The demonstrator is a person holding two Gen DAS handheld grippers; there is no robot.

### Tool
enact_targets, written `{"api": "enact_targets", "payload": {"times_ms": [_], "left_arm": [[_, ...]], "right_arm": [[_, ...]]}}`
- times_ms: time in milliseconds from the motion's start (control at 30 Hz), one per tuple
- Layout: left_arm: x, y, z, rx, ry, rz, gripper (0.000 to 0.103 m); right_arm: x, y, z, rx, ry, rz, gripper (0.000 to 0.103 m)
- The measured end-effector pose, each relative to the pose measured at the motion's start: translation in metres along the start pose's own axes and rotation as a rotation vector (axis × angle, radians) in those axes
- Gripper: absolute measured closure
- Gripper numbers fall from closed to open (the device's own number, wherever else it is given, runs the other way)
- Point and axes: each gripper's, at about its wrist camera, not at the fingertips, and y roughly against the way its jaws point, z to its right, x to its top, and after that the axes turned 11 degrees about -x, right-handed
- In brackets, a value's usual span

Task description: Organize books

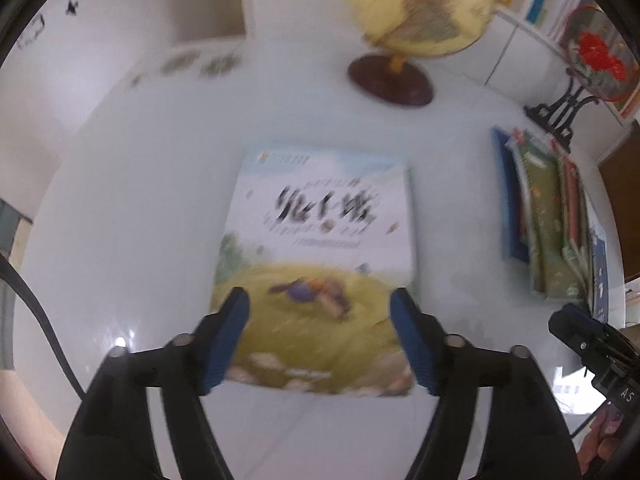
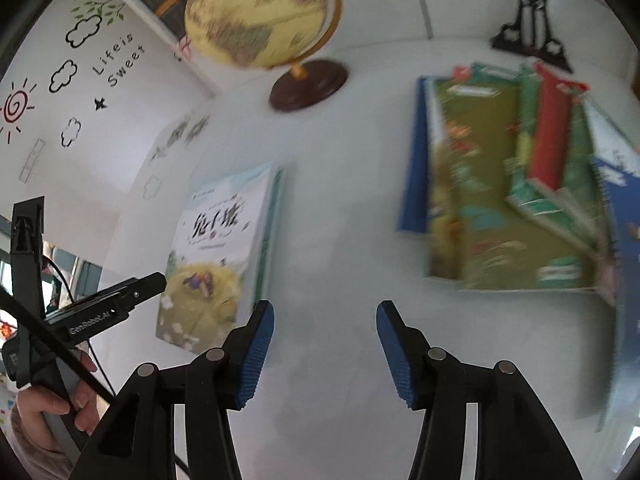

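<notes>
A white-covered book (image 1: pixel 316 240) with black title characters and a yellow meadow picture lies flat on the white table (image 1: pixel 132 240). My left gripper (image 1: pixel 320 294) hovers over its near end, blue pads wide apart and touching nothing. In the right wrist view the same book (image 2: pixel 218 248) lies to the left. My right gripper (image 2: pixel 325 306) stands open over bare table (image 2: pixel 332 208), empty. An untidy pile of green, red and blue books (image 2: pixel 512 184) lies to the right, and the left wrist view shows this pile (image 1: pixel 548 216) at its right edge.
A yellow globe (image 1: pixel 416 0) on a dark round base (image 2: pixel 308 84) stands at the back. A black ornament stand (image 2: pixel 532 12) sits behind the pile. A decorated wall (image 2: pixel 100 72) runs along the left. A hand (image 2: pixel 52 404) holds the left gripper's handle.
</notes>
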Motion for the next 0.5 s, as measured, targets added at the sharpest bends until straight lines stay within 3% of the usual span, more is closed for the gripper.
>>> {"api": "enact_targets", "payload": {"times_ms": [267, 500], "left_arm": [[0.002, -0.005, 0.077, -0.015, -0.118, -0.002, 0.026], [-0.016, -0.02, 0.15, -0.121, -0.159, -0.063, 0.026]], "right_arm": [[-0.009, 0.033, 0.067, -0.037, -0.056, 0.072, 0.051], [-0.023, 0.052, 0.144, -0.103, -0.158, 0.1, 0.051]]}}
